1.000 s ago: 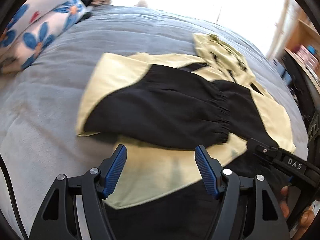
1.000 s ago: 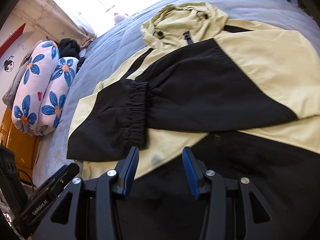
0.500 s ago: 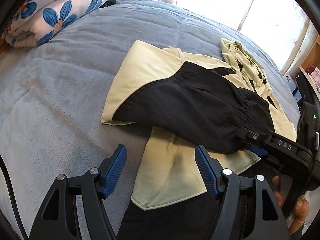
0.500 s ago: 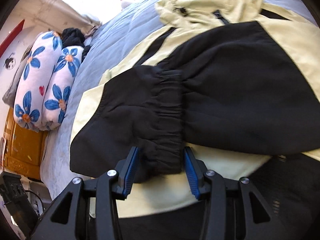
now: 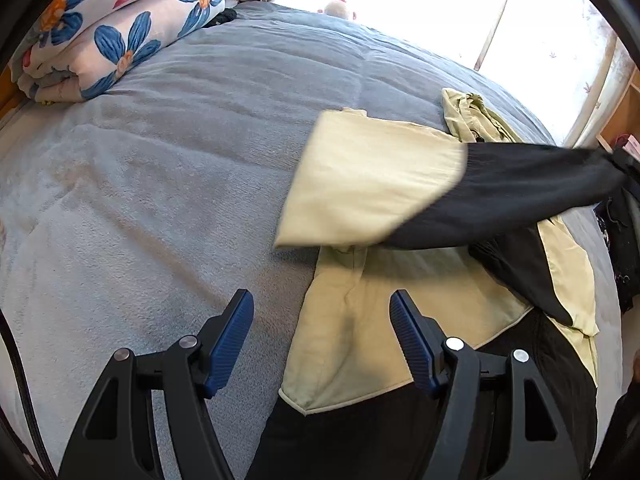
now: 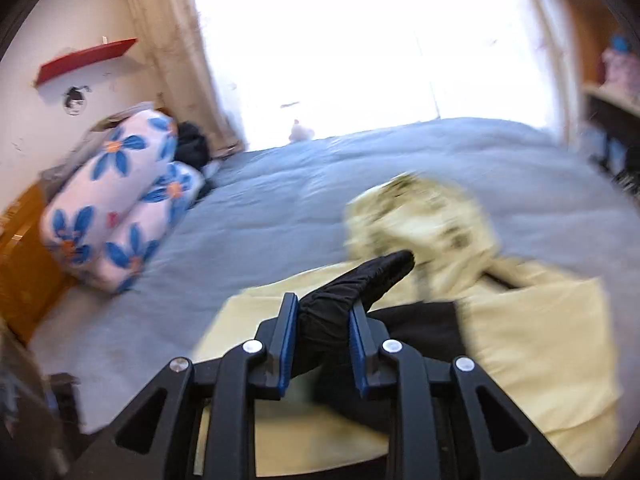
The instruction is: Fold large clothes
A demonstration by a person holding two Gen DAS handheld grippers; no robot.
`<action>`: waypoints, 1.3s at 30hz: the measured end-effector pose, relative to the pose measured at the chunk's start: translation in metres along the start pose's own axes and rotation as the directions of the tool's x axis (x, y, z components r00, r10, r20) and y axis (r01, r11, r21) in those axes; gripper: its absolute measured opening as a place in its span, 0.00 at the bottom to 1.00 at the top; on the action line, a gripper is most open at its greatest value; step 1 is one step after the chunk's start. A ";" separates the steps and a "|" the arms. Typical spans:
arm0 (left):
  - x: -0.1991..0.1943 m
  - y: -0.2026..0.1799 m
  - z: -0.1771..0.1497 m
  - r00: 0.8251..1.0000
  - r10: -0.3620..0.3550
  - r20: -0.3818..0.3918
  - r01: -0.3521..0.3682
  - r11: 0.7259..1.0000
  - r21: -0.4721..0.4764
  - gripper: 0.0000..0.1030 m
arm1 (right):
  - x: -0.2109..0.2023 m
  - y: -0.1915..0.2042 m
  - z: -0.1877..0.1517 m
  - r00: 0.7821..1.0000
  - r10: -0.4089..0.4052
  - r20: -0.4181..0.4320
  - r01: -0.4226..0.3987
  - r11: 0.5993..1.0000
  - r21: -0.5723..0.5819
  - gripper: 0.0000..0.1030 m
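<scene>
Two grippers were in play, and only one had cloth. My right gripper (image 6: pixel 323 342) had its fingers closing on the black cuff (image 6: pixel 352 292) of the jacket's sleeve (image 5: pixel 460 188), the gathered end bunched between the blue pads and poking out past them. From the left wrist view that sleeve hung stretched and lifted, pale at the shoulder and black toward the cuff, running off to the right edge of the picture. My left gripper (image 5: pixel 322 340) hovered with fingers spread wide and nothing between them, above the pale lower front panel of the jacket (image 5: pixel 360 320).

The jacket itself lay flat on the grey bed (image 5: pixel 180 160), hood (image 5: pixel 472 116) crumpled toward the window, body nearest me.

To do this well, I judged the sleeve should be carried across taut and laid straight over the chest, not dropped in a heap. The free left gripper could pin the body so it would not drag along. The grip sat on bunched elastic, so a slip was possible.

The plush bedcover looked soft and grippy, likely to hold the fabric. Rolled floral bedding (image 5: pixel 112 36) sat at the far left corner, a bright window (image 6: pixel 320 40) beyond, a red shelf (image 6: pixel 84 60) on the wall.
</scene>
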State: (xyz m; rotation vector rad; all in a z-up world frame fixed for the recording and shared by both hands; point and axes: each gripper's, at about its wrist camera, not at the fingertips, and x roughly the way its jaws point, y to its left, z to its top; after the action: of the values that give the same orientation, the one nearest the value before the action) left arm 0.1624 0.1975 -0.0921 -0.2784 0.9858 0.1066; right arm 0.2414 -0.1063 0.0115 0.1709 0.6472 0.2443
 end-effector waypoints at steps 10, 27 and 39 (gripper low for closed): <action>0.009 -0.017 0.003 1.000 0.002 -0.020 0.000 0.997 0.073 0.67 | 0.048 -0.121 -0.066 0.903 -0.362 -0.232 0.371 0.928 -0.005 0.26; 0.119 -0.044 0.128 0.989 -0.008 -0.145 0.034 0.984 0.176 0.67 | 0.075 -0.220 -0.055 0.934 -0.044 -0.355 0.191 0.901 0.391 0.48; 0.185 -0.041 0.162 0.990 0.064 -0.127 -0.047 0.990 0.135 0.63 | 0.124 -0.199 -0.057 0.903 -0.041 -0.428 0.141 0.969 0.205 0.27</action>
State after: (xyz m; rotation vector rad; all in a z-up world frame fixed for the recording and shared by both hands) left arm 0.4041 0.1965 -0.1547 -0.1373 1.1261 0.0744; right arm 0.3357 -0.2580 -0.1510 0.3160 1.1147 0.1120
